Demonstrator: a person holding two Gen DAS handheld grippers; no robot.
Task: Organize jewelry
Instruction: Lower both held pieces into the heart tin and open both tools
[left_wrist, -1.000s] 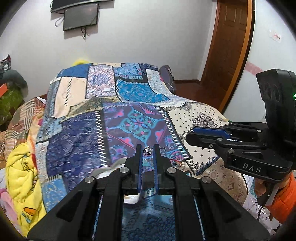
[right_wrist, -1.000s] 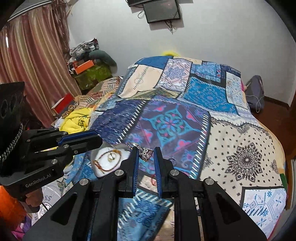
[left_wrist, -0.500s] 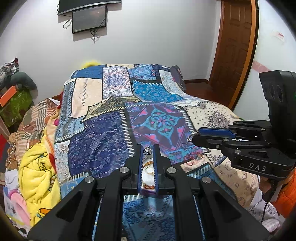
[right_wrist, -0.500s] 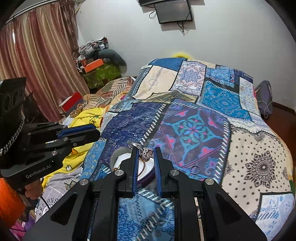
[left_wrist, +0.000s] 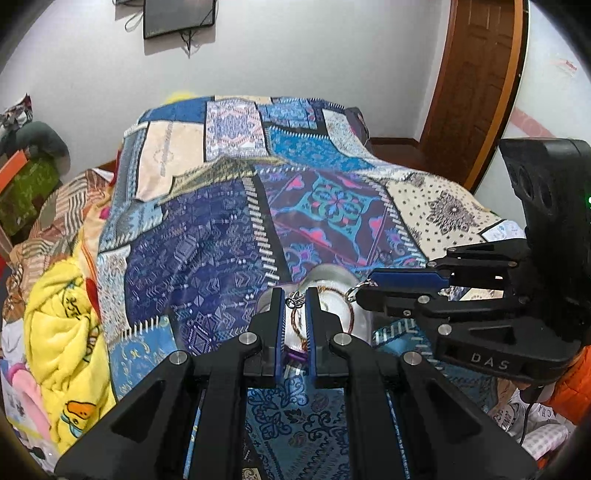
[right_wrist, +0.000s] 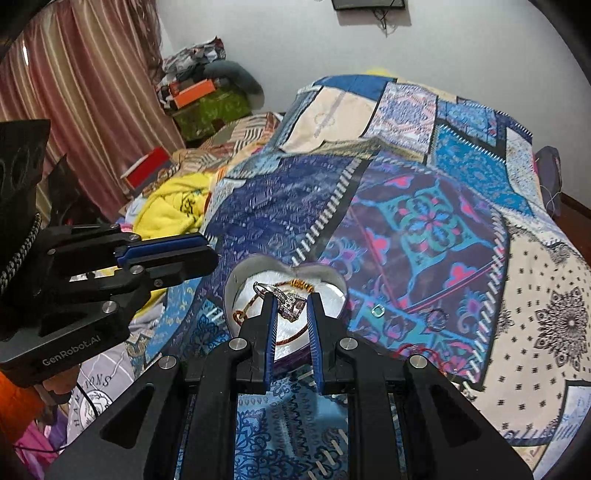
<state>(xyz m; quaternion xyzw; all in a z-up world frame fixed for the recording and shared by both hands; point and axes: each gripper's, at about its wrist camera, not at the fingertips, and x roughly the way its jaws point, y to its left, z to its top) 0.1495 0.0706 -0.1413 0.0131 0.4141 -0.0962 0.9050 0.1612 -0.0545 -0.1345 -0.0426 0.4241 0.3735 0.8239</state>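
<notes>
A heart-shaped box (right_wrist: 255, 267) with a white lining lies open on the patchwork bedspread, with a copper bangle (right_wrist: 301, 284) inside. It also shows in the left wrist view (left_wrist: 341, 275). My left gripper (left_wrist: 294, 301) is shut on a small silver jewel (left_wrist: 293, 300) over the box. My right gripper (right_wrist: 290, 304) is shut on a silver stone ring (right_wrist: 291, 303), also over the box. In the left wrist view the right gripper (left_wrist: 364, 288) reaches in from the right. In the right wrist view the left gripper (right_wrist: 207, 254) sits left of the box.
Two loose rings (right_wrist: 377, 310) (right_wrist: 437, 318) and a red thread (right_wrist: 417, 349) lie on the bedspread (right_wrist: 424, 221) right of the box. A yellow blanket (left_wrist: 59, 332) lies at the bed's left. A wooden door (left_wrist: 476, 81) stands at the back right.
Both grippers moved forward with their jewelry, so the heart box now lies right under their tips. Both stayed shut.
</notes>
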